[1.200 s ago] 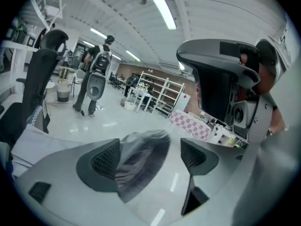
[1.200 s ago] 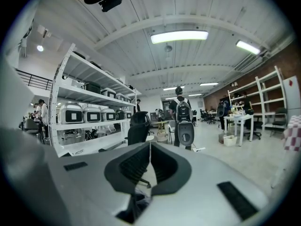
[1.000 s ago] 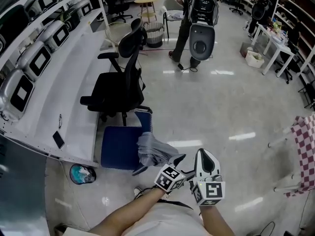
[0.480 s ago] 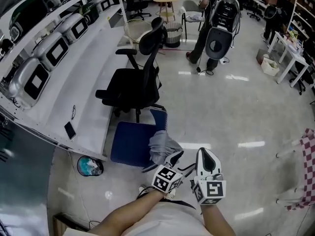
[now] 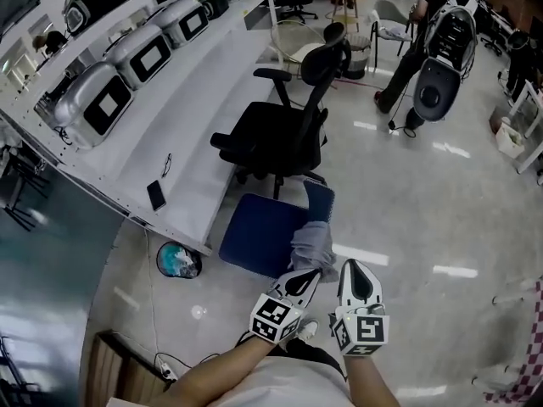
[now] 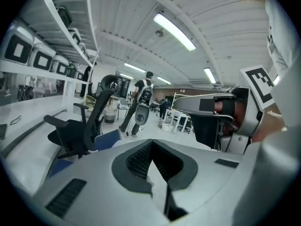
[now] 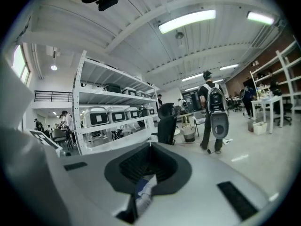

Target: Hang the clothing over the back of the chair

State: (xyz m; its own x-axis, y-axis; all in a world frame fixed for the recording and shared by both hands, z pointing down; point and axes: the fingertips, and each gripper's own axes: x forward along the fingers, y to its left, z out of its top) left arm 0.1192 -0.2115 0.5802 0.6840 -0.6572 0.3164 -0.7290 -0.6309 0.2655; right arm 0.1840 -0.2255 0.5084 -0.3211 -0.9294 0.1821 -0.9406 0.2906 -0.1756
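A grey garment (image 5: 312, 244) hangs draped over the back of a blue chair (image 5: 259, 242), which stands on the floor just ahead of me. My left gripper (image 5: 312, 275) is just below the garment's lower edge, its jaws shut; the left gripper view shows nothing between them (image 6: 152, 146), only the blue chair (image 6: 106, 139) ahead. My right gripper (image 5: 354, 266) is held beside it to the right, away from the cloth, jaws closed to a point. In the right gripper view its jaws (image 7: 149, 146) meet with no cloth in them.
A black office chair (image 5: 280, 138) stands right behind the blue one, against long white shelving (image 5: 199, 117) with grey machines and a phone (image 5: 156, 195). A teal object (image 5: 178, 259) lies on the floor under the shelf. A person with a backpack (image 5: 437, 45) stands far right.
The left jaws, open beside the garment before, are now shut. The head view has swung, so chairs and shelving sit further right. The garment stays on the chair back.
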